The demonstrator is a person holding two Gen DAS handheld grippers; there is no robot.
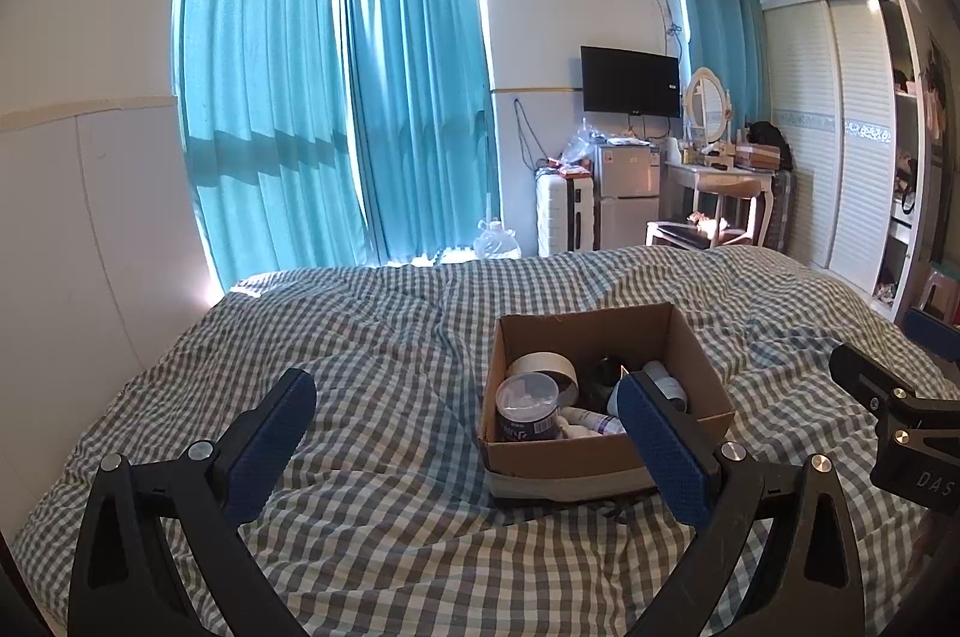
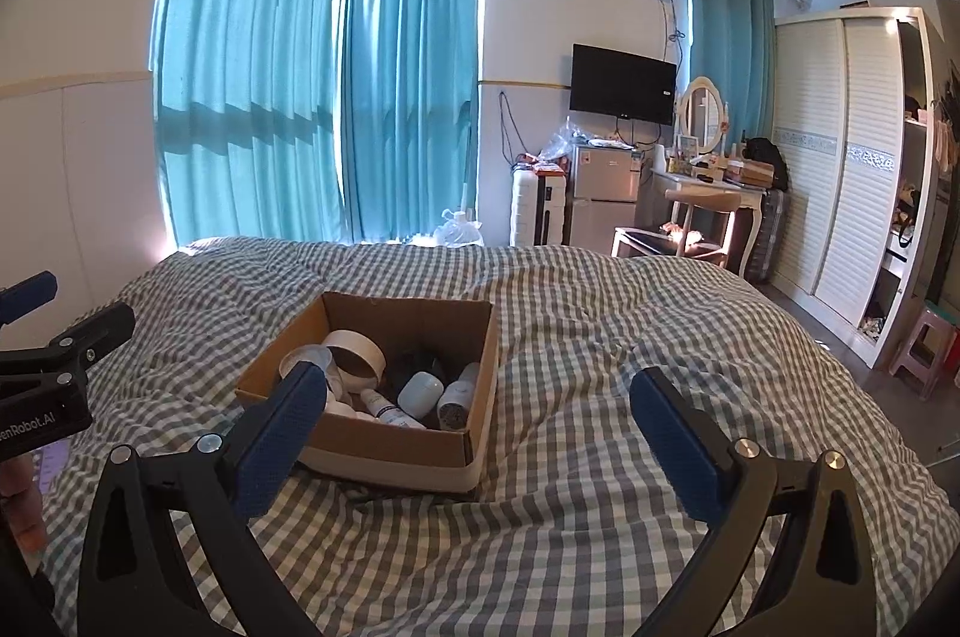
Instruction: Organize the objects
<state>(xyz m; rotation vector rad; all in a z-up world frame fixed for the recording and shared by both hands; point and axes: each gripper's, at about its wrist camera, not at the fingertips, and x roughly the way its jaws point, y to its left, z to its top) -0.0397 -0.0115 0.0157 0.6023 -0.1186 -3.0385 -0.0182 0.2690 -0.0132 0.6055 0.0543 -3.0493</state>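
Observation:
An open cardboard box (image 1: 708, 367) sits on the checked bedspread (image 1: 384, 349); it also shows in the right wrist view (image 2: 486, 373). Inside lie a tape roll (image 1: 543, 366), a clear-lidded round tub (image 1: 528, 406), small white bottles (image 2: 393, 412), a white jar (image 2: 420, 391) and a dark item. My left gripper (image 1: 465, 415) is open and empty, hovering over the bed just left of the box. My right gripper (image 2: 477, 412) is open and empty, hovering just right of the box. Each gripper shows at the edge of the other's view.
The bed (image 2: 630, 337) fills the foreground. Teal curtains (image 1: 336, 97) hang behind it. A suitcase (image 1: 564, 211), a small fridge (image 1: 627, 193), a dressing table with a chair (image 1: 714, 199) and a white wardrobe (image 1: 840, 127) stand at the far right. A pink stool (image 2: 924, 349) stands by the wardrobe.

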